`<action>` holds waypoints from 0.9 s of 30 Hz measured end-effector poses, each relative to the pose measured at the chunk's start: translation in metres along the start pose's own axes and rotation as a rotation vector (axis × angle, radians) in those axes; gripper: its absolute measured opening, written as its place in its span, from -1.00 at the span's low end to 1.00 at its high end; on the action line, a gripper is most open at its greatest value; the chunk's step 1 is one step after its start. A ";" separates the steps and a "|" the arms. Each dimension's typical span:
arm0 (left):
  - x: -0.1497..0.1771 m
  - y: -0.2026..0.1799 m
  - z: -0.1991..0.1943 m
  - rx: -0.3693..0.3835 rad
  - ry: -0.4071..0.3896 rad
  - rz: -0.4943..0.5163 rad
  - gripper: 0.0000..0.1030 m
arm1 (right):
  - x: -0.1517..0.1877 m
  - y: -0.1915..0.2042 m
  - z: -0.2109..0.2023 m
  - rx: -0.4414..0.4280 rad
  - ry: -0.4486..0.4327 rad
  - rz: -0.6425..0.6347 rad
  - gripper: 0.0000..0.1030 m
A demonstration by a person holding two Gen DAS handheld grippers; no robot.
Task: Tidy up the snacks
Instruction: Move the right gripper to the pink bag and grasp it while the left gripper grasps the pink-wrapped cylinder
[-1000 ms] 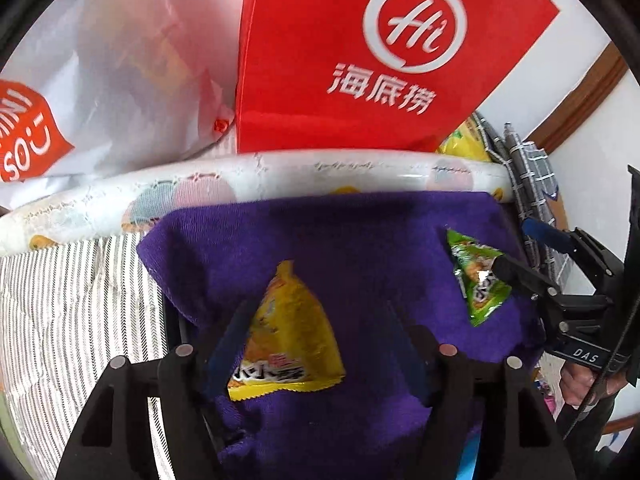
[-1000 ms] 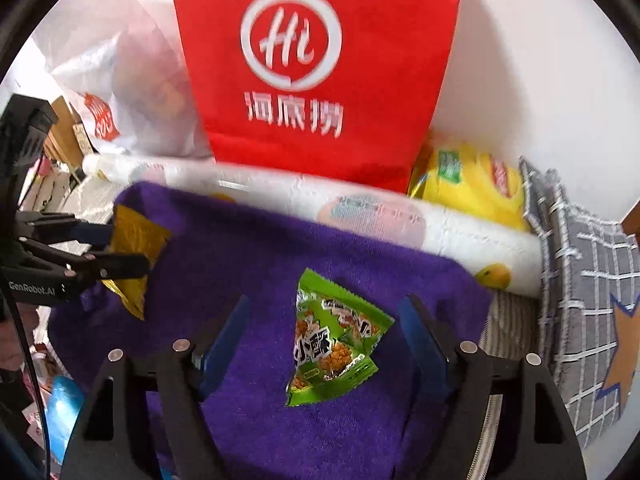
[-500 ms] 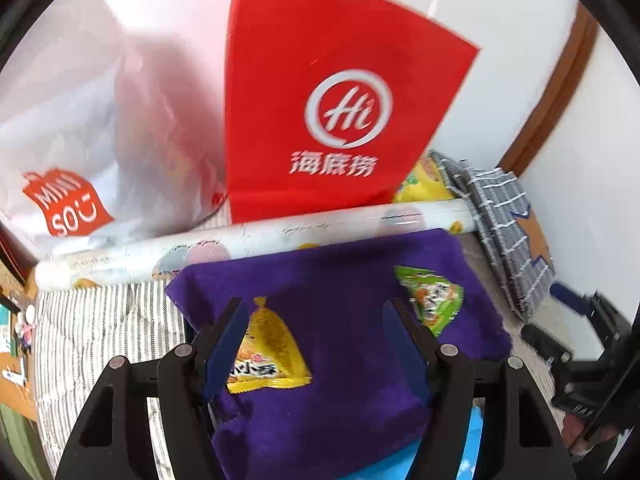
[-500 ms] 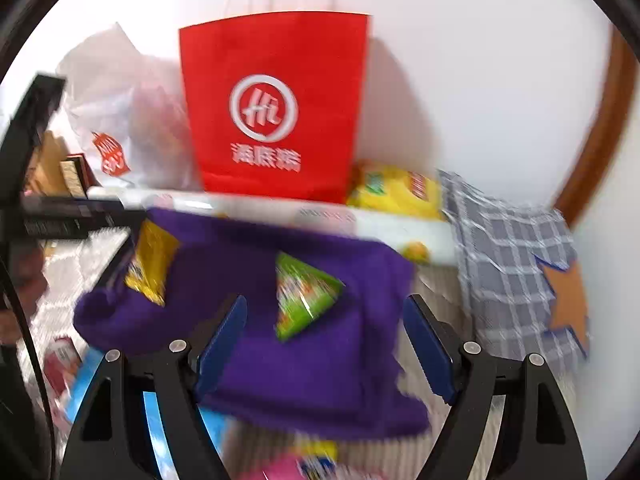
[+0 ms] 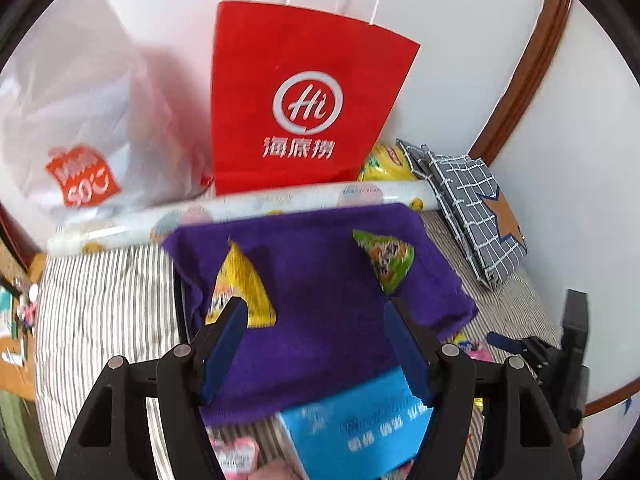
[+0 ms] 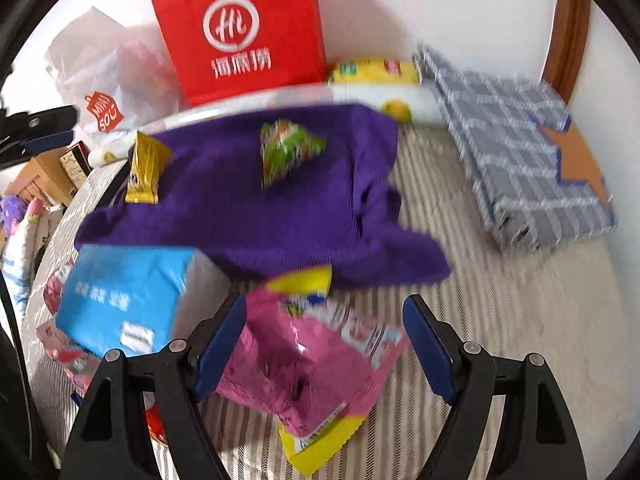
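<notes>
purple towel (image 5: 320, 300) sits farther off; both grippers' jaws stay apart, empty.

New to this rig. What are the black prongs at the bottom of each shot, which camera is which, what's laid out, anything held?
No robot arm: a person carries a two-finger gripper in each hand, each with a fisheye camera looking along its fingers. The prongs are those fingers.

Left wrist view: left gripper, open, empty, over a purple cloth carrying a yellow snack packet and a green snack packet. A blue box lies nearer.

Right wrist view: right gripper, open, above a pink snack bag without gripping it.

Behind: a red paper bag, white plastic bag, and folded checked fabric on a striped bedcover.
</notes>
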State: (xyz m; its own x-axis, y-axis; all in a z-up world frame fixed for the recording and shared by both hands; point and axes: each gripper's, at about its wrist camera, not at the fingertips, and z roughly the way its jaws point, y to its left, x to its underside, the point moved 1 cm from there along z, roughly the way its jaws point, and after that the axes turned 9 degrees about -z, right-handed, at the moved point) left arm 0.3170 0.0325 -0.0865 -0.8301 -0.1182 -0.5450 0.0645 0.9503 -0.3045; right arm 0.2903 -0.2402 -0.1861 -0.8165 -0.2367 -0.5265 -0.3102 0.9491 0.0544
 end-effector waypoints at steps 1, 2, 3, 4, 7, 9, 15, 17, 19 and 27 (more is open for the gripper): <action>0.006 0.003 -0.002 0.001 0.003 -0.009 0.34 | 0.004 0.000 0.002 -0.009 -0.009 0.005 0.59; 0.012 0.007 -0.004 0.001 0.005 -0.017 0.34 | 0.007 -0.001 0.002 -0.001 -0.023 0.008 0.63; 0.017 0.009 -0.006 0.001 0.005 -0.024 0.34 | 0.010 0.000 0.002 -0.004 -0.030 0.011 0.64; 0.023 0.013 -0.010 0.001 0.002 -0.033 0.34 | 0.012 0.000 0.001 -0.008 -0.037 0.017 0.65; 0.037 0.022 -0.019 -0.006 -0.006 -0.058 0.34 | 0.016 0.002 -0.008 -0.027 -0.057 0.002 0.25; 0.046 0.029 -0.024 -0.007 -0.006 -0.078 0.34 | 0.018 0.003 -0.021 -0.037 -0.075 -0.004 -0.25; 0.070 0.044 -0.033 -0.006 0.005 -0.125 0.34 | 0.027 0.001 -0.039 -0.029 -0.080 0.015 -0.63; 0.079 0.048 -0.037 -0.002 0.003 -0.137 0.34 | 0.032 0.001 -0.046 -0.026 -0.073 0.030 -0.67; 0.086 0.052 -0.039 -0.005 0.003 -0.146 0.34 | 0.039 0.003 -0.055 -0.013 -0.076 0.037 -0.70; 0.102 0.065 -0.043 -0.018 0.012 -0.172 0.34 | 0.063 -0.001 -0.094 -0.021 -0.091 0.089 -0.80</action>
State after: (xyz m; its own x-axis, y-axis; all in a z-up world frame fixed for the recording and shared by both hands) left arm 0.2129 0.0946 -0.1278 -0.8346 -0.2762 -0.4766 -0.0889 0.9214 -0.3784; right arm 0.1936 -0.2754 -0.1393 -0.7937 -0.1312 -0.5940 -0.2497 0.9607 0.1214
